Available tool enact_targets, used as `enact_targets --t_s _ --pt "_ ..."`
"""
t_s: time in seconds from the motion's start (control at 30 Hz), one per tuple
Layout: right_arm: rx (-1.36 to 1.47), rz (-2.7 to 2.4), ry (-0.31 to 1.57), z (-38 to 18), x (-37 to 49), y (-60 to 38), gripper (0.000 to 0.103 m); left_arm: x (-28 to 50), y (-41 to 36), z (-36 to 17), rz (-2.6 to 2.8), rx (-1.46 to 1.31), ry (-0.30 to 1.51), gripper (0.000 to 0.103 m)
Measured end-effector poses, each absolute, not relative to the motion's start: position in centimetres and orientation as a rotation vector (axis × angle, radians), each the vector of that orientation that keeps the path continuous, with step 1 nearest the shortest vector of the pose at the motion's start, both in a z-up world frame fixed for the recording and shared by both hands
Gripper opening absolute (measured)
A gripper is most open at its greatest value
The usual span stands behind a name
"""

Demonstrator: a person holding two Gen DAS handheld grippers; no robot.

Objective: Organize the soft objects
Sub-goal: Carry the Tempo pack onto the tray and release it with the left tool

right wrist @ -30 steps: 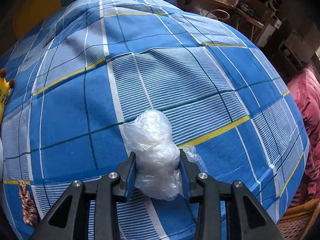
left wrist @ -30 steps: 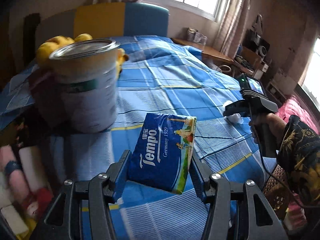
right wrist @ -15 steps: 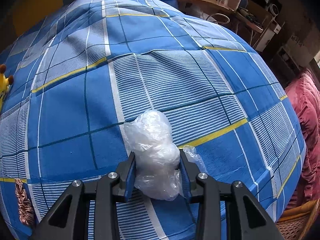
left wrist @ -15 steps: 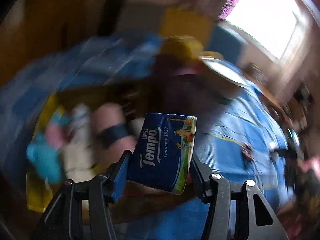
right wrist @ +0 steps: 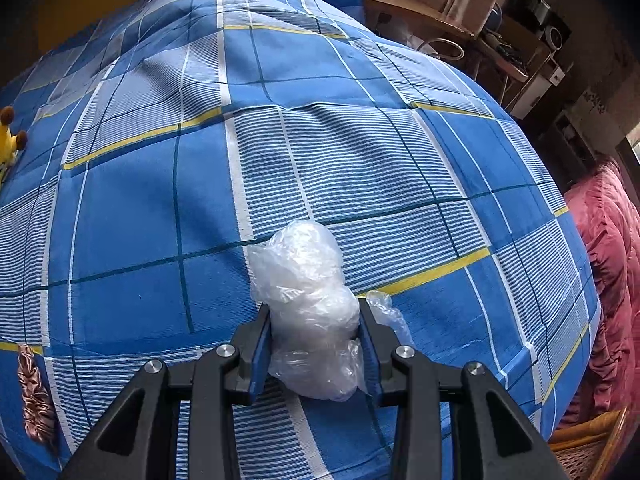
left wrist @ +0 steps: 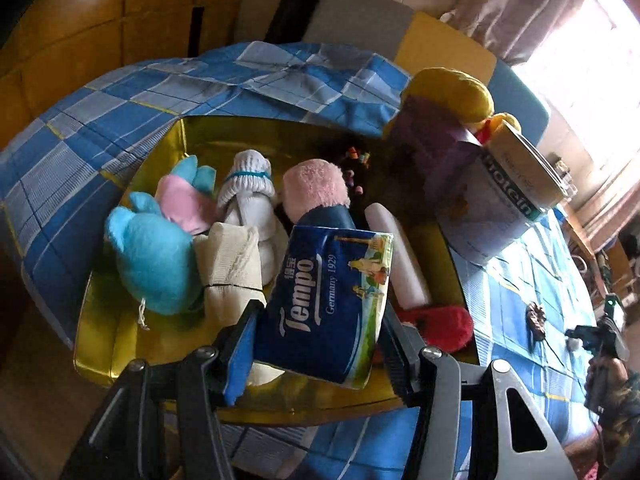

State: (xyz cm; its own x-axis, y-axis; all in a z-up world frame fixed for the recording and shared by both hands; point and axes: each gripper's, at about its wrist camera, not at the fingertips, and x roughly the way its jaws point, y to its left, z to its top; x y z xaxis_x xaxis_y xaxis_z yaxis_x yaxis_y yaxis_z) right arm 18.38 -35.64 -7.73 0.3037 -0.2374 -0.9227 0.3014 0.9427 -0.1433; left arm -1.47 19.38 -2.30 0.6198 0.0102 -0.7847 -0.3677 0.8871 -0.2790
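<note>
Across the bed (right wrist: 320,152), the blue checked cover spreads wide, and at its head-end corner sits a shallow yellow tray (left wrist: 100,344), already stocked with soft things: a blue plush (left wrist: 150,264), a pink one (left wrist: 182,204), a white rolled sock (left wrist: 250,184), a pink fleece roll (left wrist: 314,186), a cream bundle (left wrist: 230,264) and a red piece (left wrist: 440,326). A tall tin (left wrist: 496,208) stands at the tray's far edge with a yellow toy (left wrist: 448,90) behind it. A second ago the left view looked down the open cover past that tin; now it has swung round so the tray fills it, which suggests delivery is close. The left gripper (left wrist: 320,344) is clamped on the tissue pack (left wrist: 324,304), holding it above the tray's near side, over the stored items, not yet released. The right gripper (right wrist: 316,340) has not shifted: it squeezes a crumpled clear plastic bag (right wrist: 308,300) near the bed's foot-side edge, low over the cover; whether it rests there I cannot tell. A brown scrunchie (right wrist: 36,396) lies loose toward the cover's other side, awaiting collection.
</note>
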Motion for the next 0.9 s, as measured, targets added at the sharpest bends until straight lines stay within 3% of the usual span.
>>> enact_targets --t_s 0.37,0.43,0.5,0.63,0.7,0.9 --pt "0.039 -0.364 1.21 -7.6 18.4 -35.3 0.037 1.0 20.6 -4.8 0.335 -0.461 0.925 0.059" --pt "0.039 -0.364 1.21 -7.6 18.4 -35.3 0.037 1.2 20.5 -4.9 0.342 -0.437 0.917 0.062" --pt "0.04 -0.363 1.21 -7.6 18.4 -35.3 0.037 1.0 20.4 -4.9 0.343 -0.417 0.914 0.072" --pt "0.039 -0.363 1.21 -7.6 18.4 -35.3 0.037 0.3 20.1 -4.0 0.358 -0.354 0.878 0.076" --pt "0.045 -0.364 1.21 -7.6 18.4 -35.4 0.037 -0.3 19.9 -3.4 0.362 -0.329 0.853 0.082" --pt "0.045 -0.366 1.208 -7.6 18.5 -35.5 0.037 -1.5 18.8 -0.9 0.343 -0.261 0.798 0.084"
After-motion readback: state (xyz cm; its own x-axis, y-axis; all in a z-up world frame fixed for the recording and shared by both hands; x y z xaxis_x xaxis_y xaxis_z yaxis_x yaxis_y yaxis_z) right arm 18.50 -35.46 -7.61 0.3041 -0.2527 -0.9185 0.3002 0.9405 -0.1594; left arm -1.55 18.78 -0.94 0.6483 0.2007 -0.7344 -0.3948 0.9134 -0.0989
